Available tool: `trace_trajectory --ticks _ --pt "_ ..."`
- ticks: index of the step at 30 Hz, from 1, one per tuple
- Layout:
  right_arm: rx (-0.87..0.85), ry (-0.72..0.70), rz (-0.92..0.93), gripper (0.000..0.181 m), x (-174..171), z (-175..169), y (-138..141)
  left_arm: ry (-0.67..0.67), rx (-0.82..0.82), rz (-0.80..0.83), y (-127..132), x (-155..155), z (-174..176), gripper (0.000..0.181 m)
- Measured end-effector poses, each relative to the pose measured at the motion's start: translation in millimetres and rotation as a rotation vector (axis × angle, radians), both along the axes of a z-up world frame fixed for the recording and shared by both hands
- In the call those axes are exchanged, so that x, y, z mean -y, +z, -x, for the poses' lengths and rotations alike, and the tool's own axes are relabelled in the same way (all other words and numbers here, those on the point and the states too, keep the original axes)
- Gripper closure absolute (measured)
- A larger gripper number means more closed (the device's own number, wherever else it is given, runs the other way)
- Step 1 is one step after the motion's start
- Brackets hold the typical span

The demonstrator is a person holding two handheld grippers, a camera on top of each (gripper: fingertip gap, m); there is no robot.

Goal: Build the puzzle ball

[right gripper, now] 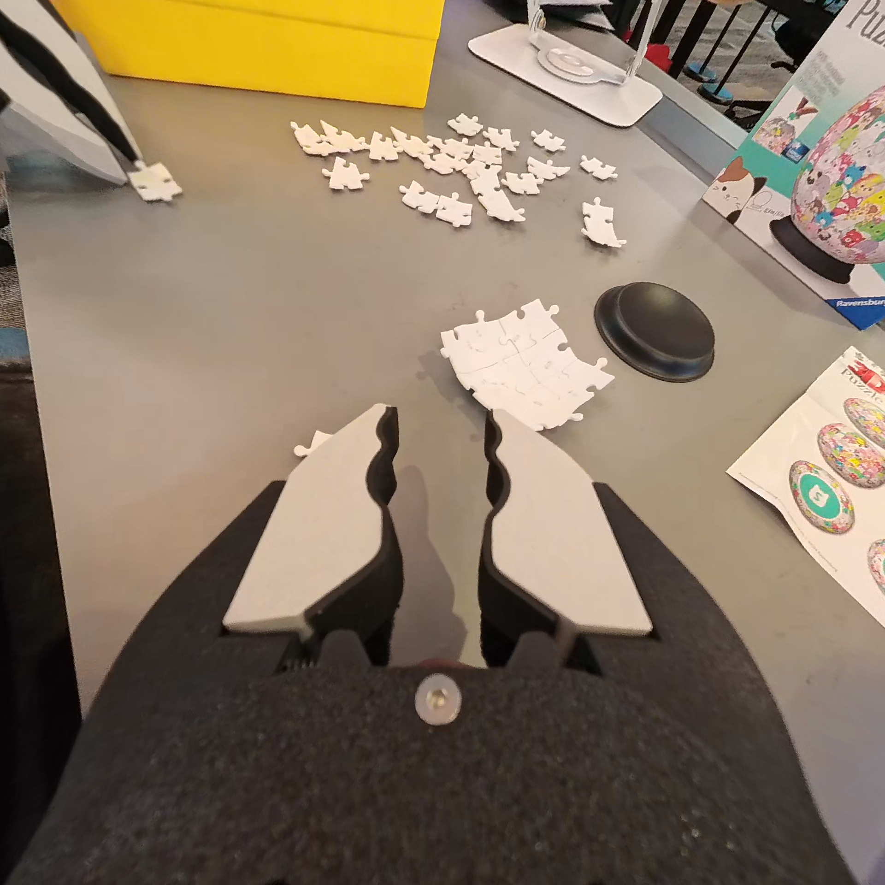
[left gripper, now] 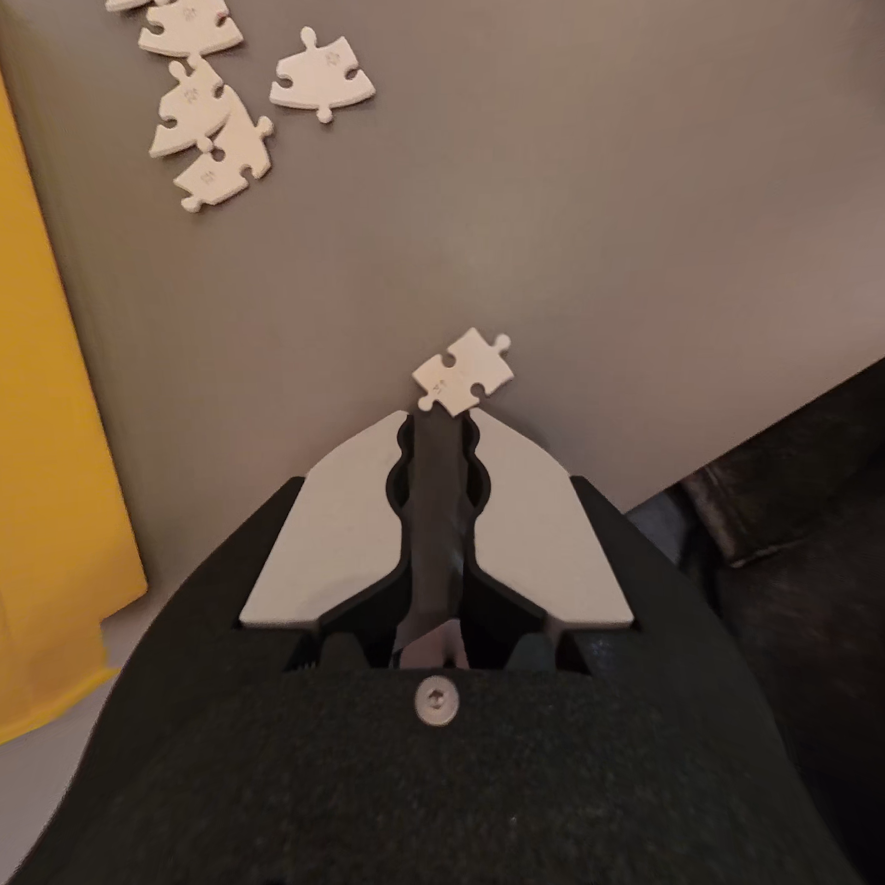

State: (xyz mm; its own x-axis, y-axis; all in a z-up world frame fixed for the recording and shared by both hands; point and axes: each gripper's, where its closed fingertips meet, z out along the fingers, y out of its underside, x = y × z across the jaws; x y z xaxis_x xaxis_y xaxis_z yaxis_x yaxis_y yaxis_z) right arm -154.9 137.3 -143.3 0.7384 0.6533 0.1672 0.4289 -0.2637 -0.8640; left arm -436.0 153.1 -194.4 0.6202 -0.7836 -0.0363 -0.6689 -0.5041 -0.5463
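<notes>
Currently catalogued, tongs first. Left gripper [left gripper: 438, 412]: jaws drawn in, pinching a single white puzzle piece [left gripper: 463, 372] by its near edge at the fingertips; the piece juts forward above the grey table [left gripper: 527, 215]. In the right wrist view the same gripper [right gripper: 136, 167] enters at the far left, holding the piece [right gripper: 154, 181] low over the table.

Right gripper [right gripper: 440, 421]: jaws spread, nothing between them, grey tabletop visible in the gap. Its right fingertip overlaps the near edge of the assembled curved section [right gripper: 524, 364], several white pieces joined, lying blank side up; whether they touch cannot be told. One stray piece [right gripper: 311, 441] peeks out beside the left finger.

Beyond: black round stand [right gripper: 655, 337] just beside the assembled section. Loose white pieces [right gripper: 455, 167] scattered farther off, some overlapping. Yellow box [right gripper: 268, 48] at the far edge. White flat base with a clear holder [right gripper: 565, 72] at upper right. Puzzle packaging box [right gripper: 823, 182] upright at right. Printed leaflet [right gripper: 823, 479] at the right edge.
</notes>
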Motion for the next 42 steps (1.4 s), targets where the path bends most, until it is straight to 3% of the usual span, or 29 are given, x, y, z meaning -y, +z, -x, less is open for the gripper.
trace_trajectory --ticks 5,10,31,37,42 --pt "0.007 0.012 -0.008 0.147 2.1 3.2 1.1 0.037 0.009 -0.019 0.1 -10.7 3.7 0.164" --pt "0.014 0.017 -0.01 0.147 3.2 5.1 1.6 0.016 0.028 -0.036 -0.2 -10.9 -0.9 0.178" --pt "0.056 0.025 -0.037 0.148 11.4 7.1 6.3 -0.028 0.041 -0.042 0.0 -1.1 -10.7 0.17" --pt "0.025 -0.011 0.016 0.148 22.3 -10.4 4.6 -0.039 0.05 -0.044 0.0 -4.3 -15.9 0.17" --pt "0.006 0.041 0.129 0.149 31.6 -0.7 -12.1 -0.031 0.039 -0.055 0.1 -12.0 -13.9 0.17"
